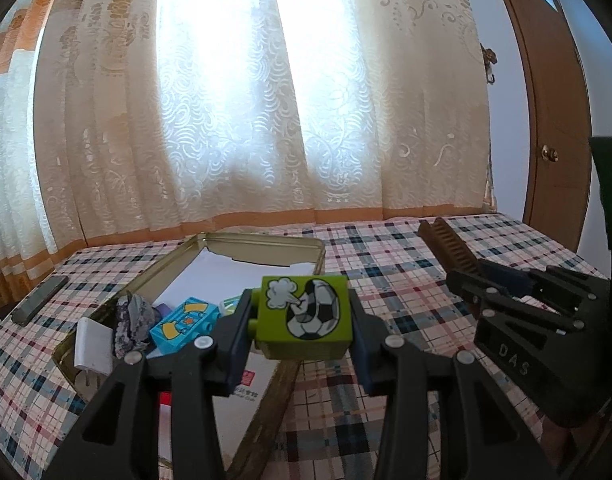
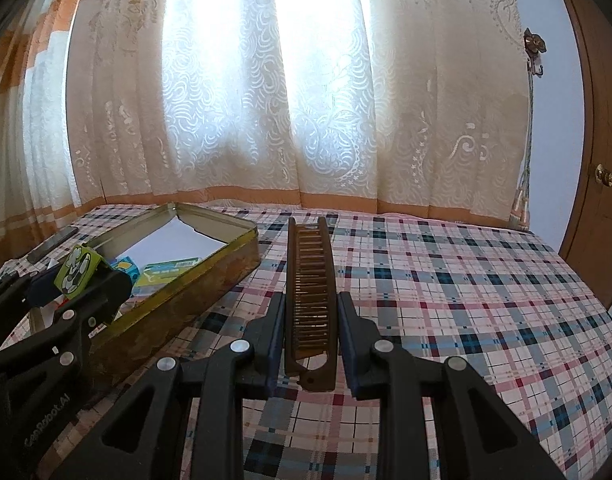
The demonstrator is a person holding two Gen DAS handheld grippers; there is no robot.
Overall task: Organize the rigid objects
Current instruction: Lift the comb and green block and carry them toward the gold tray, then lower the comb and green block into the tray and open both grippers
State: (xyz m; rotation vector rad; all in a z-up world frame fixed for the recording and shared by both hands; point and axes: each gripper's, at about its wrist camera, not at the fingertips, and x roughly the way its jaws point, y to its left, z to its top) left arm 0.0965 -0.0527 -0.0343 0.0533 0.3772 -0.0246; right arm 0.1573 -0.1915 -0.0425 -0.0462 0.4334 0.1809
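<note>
My left gripper (image 1: 303, 316) is shut on a green toy block (image 1: 304, 314) printed with a football, held above the near end of an open gold tin (image 1: 262, 242). The tin holds a blue block (image 1: 185, 321), a white charger (image 1: 93, 346) and a grey-purple lump (image 1: 132, 322). In the right wrist view my right gripper (image 2: 311, 312) is shut on a brown folding comb (image 2: 311, 280), its pads on the comb's two sides above the plaid bedsheet (image 2: 466, 300). The left gripper (image 2: 80, 276) with the green block (image 2: 77, 268) shows at the left there.
A dark phone (image 1: 40, 299) lies on the plaid sheet left of the tin. Lace curtains (image 1: 246, 100) hang behind the bed, and a wooden door (image 1: 558, 120) stands at the right. The right gripper (image 1: 518, 280) with the comb (image 1: 448, 242) sits right of the tin.
</note>
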